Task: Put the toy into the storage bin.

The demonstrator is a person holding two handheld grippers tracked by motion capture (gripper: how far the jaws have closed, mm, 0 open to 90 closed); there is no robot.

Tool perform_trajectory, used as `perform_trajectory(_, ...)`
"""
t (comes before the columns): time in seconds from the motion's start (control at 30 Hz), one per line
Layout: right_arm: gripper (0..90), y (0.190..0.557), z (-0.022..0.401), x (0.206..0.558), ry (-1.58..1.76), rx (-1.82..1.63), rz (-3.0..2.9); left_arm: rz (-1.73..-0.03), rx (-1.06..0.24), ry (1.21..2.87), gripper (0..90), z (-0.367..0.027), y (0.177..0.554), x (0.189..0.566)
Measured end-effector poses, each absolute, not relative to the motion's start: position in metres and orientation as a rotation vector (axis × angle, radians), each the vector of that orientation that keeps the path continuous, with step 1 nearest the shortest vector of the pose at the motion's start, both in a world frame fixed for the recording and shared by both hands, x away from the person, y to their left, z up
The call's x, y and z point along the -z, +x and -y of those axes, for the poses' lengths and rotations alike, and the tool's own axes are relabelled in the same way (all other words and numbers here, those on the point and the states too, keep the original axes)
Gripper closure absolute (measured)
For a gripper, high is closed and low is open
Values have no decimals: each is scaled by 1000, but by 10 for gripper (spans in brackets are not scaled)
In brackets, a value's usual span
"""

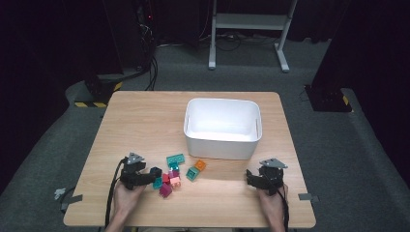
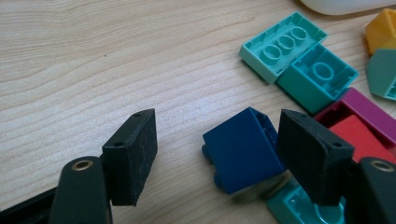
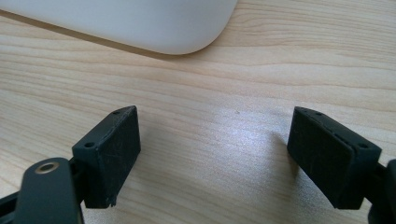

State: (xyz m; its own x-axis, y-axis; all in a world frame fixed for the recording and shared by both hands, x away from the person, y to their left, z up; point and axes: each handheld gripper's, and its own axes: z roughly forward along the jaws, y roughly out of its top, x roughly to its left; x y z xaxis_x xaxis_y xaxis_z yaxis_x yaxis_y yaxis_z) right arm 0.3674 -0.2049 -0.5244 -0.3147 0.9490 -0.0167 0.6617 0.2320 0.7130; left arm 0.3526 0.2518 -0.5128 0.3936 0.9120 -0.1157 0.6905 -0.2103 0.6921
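A dark blue brick (image 2: 243, 149) lies tilted on the wooden table (image 1: 145, 121), at the left edge of a small pile of bricks (image 1: 174, 176). My left gripper (image 2: 219, 140) stands open around it. The right pad (image 2: 310, 156) is against the brick's side, while the left pad (image 2: 133, 158) stands well apart from it. In the high view the left gripper (image 1: 146, 177) sits near the front left, with the blue brick (image 1: 155, 171) at its tips. My right gripper (image 1: 250, 178) rests near the front right, open, with bare wood between its pads (image 3: 116, 149).
A white bin (image 1: 222, 145) stands behind the pile, mid-table; its corner (image 3: 140, 18) is ahead of the right gripper. Beside the blue brick lie a mint long brick (image 2: 280, 44), a teal brick (image 2: 320, 77), a magenta one (image 2: 369, 109), a red one (image 2: 359, 135) and an orange one (image 2: 380, 30).
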Motion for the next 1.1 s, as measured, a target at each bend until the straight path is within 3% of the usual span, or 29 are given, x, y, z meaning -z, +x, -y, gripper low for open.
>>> perform_trajectory(0.47,169,367,205,524,1476,-849,-2059,-1362,-439,1971,359,-252,364,518)
perform_trajectory(0.7,170,367,205,524,1477,-849,-2059,-1324,-457,1972,525,-251,363,517)
perform_trajectory(1.1,169,367,205,524,1476,-849,-2059,-1319,-471,1968,531,-251,363,518)
